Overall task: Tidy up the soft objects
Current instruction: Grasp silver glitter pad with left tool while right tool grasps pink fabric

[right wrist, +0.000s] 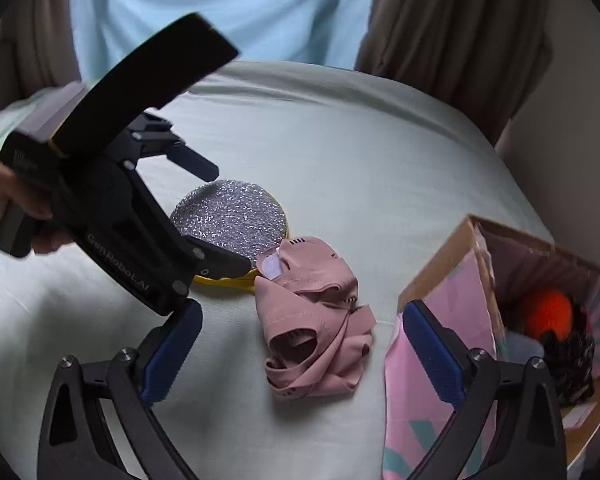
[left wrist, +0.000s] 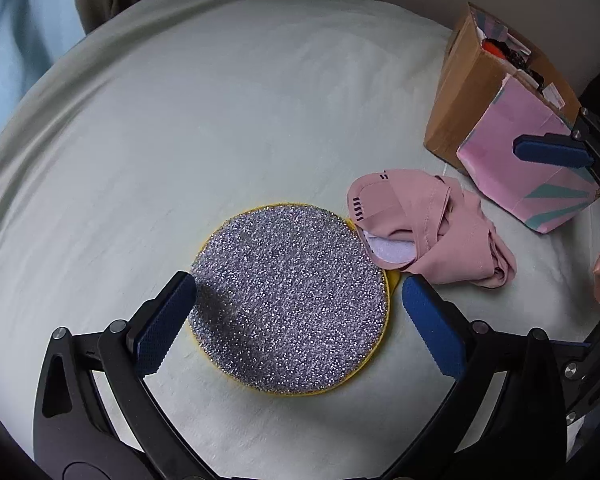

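Landmark: round pad (left wrist: 288,300), lying flat on the bed sheet (left wrist: 220,120).
Crumpled garment (left wrist: 432,228): right of the pad, overlapping its right edge.
Cardboard box (left wrist: 512,128): further right, beyond the garment, apart from it.
Ball (right wrist: 548,314): inside the box.
Curtains (right wrist: 452,20): behind the bed.

A bed (left wrist: 220,120) covered in a pale green sheet, lightly creased, carries everything here. Lying flat on it, between the left gripper's fingers (left wrist: 168,320), is a round glittery silver pad (left wrist: 288,300) with a yellow rim. A crumpled pink garment (left wrist: 432,232) lies on the sheet just beyond the left gripper's right-hand finger, its edge overlapping the pad's rim; from the right wrist it sits between the right gripper's fingers (right wrist: 430,352). A cardboard box (left wrist: 500,120) with pink panels stands on the bed farther out, past the garment; its open top shows something orange and something dark.
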`<state>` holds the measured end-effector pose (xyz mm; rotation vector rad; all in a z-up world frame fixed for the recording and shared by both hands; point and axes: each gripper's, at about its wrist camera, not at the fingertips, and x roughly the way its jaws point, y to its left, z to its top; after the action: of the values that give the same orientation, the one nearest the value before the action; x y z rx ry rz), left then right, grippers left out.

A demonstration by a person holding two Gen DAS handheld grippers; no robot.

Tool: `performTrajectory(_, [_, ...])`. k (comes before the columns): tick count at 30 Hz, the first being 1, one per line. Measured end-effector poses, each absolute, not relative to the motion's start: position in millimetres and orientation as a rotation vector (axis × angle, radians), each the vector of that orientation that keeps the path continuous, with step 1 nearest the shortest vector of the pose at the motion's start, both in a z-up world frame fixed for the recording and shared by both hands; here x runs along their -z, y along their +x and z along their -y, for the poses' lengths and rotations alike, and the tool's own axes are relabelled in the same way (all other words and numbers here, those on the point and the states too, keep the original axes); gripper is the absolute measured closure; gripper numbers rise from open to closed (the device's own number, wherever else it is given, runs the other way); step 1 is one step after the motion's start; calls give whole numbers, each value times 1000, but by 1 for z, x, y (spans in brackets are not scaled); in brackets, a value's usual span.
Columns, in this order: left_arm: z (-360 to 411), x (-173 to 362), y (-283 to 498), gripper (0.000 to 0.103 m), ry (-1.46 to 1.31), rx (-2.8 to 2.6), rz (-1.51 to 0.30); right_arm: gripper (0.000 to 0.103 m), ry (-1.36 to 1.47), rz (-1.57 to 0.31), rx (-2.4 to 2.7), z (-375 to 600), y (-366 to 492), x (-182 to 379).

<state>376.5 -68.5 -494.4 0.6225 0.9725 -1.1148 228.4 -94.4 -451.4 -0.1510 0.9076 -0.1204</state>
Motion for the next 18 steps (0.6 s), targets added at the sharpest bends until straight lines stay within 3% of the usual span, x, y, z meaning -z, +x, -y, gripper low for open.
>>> performTrajectory(13, [97,507,361,1,895,1233,-868,7,-349,-981,45,81,237,484])
performTrajectory(16, [100,514,358,1,955,1240,-857,16,-300,-1036,44,93,242,496])
performTrajectory(18, [100,515,357,2,980,1254,-842,27,-260,-1075,35,102,247,505])
